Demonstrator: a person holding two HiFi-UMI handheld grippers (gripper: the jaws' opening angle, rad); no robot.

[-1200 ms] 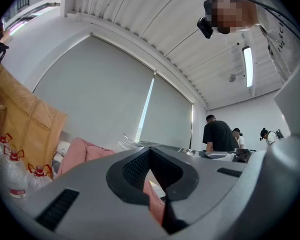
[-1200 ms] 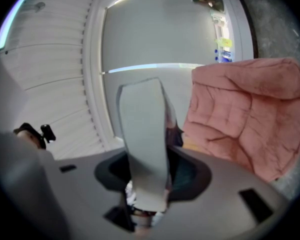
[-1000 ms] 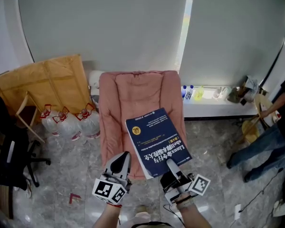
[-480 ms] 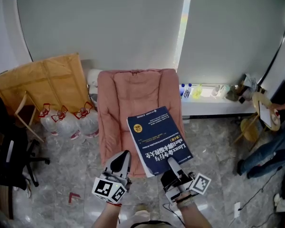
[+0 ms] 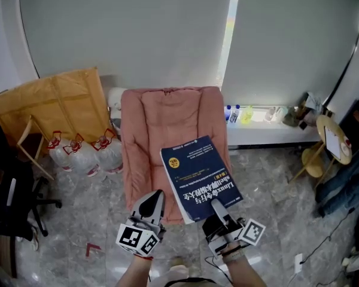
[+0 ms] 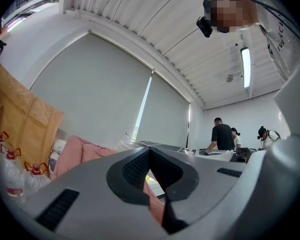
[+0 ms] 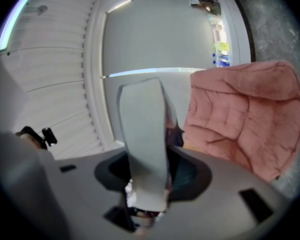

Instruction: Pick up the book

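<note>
A blue book [image 5: 198,177] with white print on its cover hangs tilted in the air over the front of a pink padded lounge chair [image 5: 161,124]. My right gripper [image 5: 216,207] is shut on the book's near corner. In the right gripper view the book's pale page edge [image 7: 142,149] runs straight up between the jaws, with the pink chair [image 7: 240,119] behind it. My left gripper [image 5: 151,203] hovers to the left of the book, apart from it, shut and holding nothing. In the left gripper view its jaws [image 6: 151,154] meet at the tips.
Several water jugs [image 5: 87,154] and flattened cardboard [image 5: 54,106] stand left of the chair, a black office chair [image 5: 6,190] further left. A low window ledge with bottles [image 5: 257,121] runs behind at the right. A small round table [image 5: 332,142] and a person's leg [image 5: 347,181] are at the far right.
The person at the right has walked away toward the right edge. The book and both grippers have stayed in place.
</note>
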